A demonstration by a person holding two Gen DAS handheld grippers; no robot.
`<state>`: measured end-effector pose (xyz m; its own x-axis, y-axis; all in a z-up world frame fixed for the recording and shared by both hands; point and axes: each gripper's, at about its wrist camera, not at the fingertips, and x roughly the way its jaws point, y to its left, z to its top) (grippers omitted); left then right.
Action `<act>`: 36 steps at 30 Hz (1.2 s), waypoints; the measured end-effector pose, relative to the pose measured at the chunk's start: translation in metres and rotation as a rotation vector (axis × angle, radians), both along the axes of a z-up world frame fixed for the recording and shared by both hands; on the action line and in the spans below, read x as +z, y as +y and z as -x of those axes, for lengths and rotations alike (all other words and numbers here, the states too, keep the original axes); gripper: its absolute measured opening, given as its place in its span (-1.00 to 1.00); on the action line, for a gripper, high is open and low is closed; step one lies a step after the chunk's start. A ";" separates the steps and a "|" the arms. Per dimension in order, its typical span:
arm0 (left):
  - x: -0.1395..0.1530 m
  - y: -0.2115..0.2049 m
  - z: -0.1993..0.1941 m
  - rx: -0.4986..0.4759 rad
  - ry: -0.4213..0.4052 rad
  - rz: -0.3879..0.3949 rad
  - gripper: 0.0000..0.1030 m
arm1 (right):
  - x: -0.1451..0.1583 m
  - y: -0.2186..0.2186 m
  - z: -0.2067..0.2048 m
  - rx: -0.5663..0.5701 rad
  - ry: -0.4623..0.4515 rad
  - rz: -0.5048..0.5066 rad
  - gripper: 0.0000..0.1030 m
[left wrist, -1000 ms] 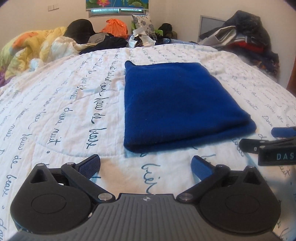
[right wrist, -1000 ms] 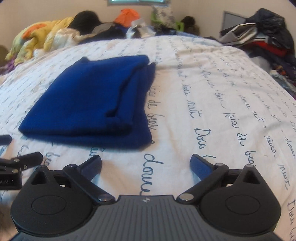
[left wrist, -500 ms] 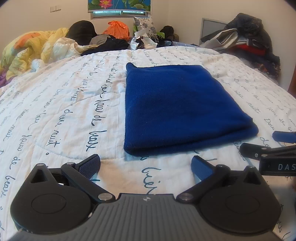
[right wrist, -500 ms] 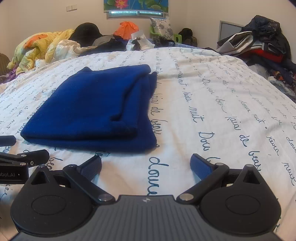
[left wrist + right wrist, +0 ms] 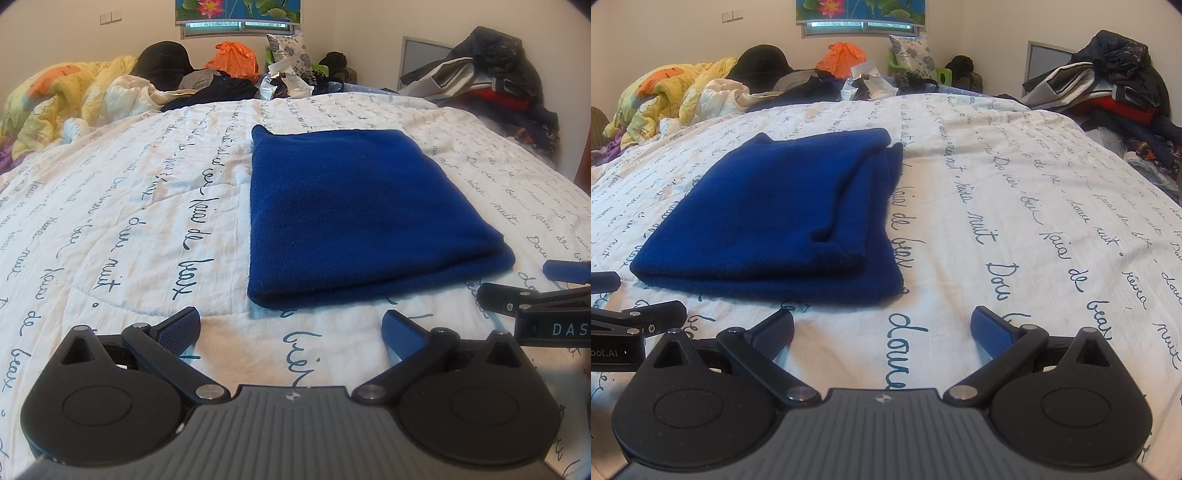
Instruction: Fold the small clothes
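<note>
A folded blue knit garment (image 5: 354, 214) lies flat on the white bedspread; it also shows in the right wrist view (image 5: 783, 218), with stacked layers showing at its right edge. My left gripper (image 5: 290, 326) is open and empty, just short of the garment's near edge. My right gripper (image 5: 882, 328) is open and empty, near the garment's near right corner. The right gripper's fingers (image 5: 532, 299) show at the right edge of the left wrist view. The left gripper's fingers (image 5: 639, 314) show at the left edge of the right wrist view.
The bedspread (image 5: 122, 206) is white with blue script. A yellow quilt (image 5: 62, 96) and piled clothes and bags (image 5: 236, 74) lie at the far end. A heap of dark clothes (image 5: 1108, 92) sits at the far right.
Both grippers have risen and tilted up a little, so more of the far wall shows. The garment has not moved. Both grippers stay open.
</note>
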<state>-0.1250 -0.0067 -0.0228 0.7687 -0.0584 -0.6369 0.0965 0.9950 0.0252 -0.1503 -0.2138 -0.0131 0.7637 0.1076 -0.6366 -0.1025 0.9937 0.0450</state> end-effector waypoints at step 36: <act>0.000 0.001 0.000 -0.001 -0.001 0.002 1.00 | 0.000 -0.002 -0.006 0.002 0.003 -0.002 1.00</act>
<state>-0.1251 -0.0060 -0.0228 0.7692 -0.0605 -0.6361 0.0976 0.9949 0.0234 -0.1440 -0.2155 -0.0135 0.7618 0.1104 -0.6384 -0.1043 0.9934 0.0473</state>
